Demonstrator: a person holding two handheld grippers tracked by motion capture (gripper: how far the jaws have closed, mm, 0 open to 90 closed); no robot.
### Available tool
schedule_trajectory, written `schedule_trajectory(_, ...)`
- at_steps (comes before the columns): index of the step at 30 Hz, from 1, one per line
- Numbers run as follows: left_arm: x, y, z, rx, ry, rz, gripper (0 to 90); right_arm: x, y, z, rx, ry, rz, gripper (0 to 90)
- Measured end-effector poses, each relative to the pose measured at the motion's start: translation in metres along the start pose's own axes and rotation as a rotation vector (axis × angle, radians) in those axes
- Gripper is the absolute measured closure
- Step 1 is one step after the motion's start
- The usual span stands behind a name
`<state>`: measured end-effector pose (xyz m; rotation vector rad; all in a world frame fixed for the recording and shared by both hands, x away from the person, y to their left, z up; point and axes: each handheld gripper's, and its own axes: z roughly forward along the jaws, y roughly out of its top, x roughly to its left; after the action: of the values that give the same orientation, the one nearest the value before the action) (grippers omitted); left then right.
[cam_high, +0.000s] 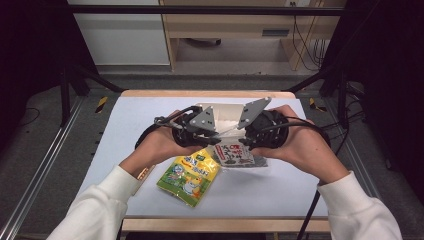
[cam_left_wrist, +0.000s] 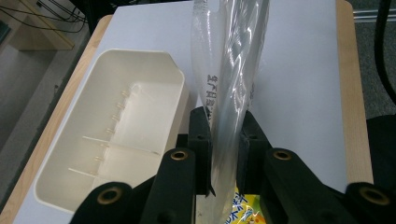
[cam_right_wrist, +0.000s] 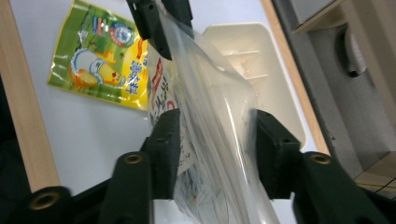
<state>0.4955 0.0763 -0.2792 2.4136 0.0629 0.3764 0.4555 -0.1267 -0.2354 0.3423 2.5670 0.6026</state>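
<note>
Here, left tool (cam_left_wrist: 224, 140) is clenched on a clear plastic packet (cam_left_wrist: 231, 70), held up over the white tabletop (cam_high: 280, 185) w/ a cream bin (cam_left_wrist: 116, 126) just beside. Right tool (cam_right_wrist: 215, 149) straddles the same packet, left jaw touching, right jaw apart from it: released. A yellow-green snack bag (cam_high: 189, 177) lies flat below.

Clear packet (cam_high: 235, 154) with red-black print; yellow-green cartoon packet (cam_high: 189, 176); cream bin (cam_left_wrist: 116, 130); white tabletop (cam_high: 270, 185)
</note>
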Motion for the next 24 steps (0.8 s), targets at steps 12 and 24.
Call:
schedule_trajectory(12, 0.002, -0.003, -0.003, -0.180, 0.021, -0.082, 42.1, 0.000, -0.009, -0.004, 0.048, 0.096, 0.034, 85.4)
schedule_trajectory(24, -0.007, -0.049, -0.037, -0.178, 0.200, -0.300, 13.3, -0.020, -0.060, -0.050, -0.031, 0.058, 0.227, 87.5)
